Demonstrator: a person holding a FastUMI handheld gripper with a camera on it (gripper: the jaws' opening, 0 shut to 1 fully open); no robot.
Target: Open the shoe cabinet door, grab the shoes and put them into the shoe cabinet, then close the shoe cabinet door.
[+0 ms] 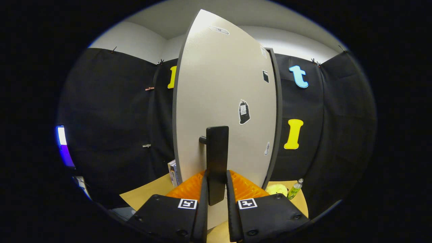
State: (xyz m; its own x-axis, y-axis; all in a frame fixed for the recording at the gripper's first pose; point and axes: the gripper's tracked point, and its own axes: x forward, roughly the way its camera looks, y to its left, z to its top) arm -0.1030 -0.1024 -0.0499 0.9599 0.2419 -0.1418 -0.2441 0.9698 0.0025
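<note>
Now the fingers (216,189) squeeze the black door handle (217,162) on the pale shoe cabinet door (222,87). Door step is on. Next, swing it steadily, keeping hold.

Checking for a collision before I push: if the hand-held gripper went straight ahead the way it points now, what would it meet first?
The hand-held gripper has the black upright bar handle between its fingers, seemingly gripped. Going straight on, it would likely meet the pale grey flat cabinet door that carries the handle.
</note>
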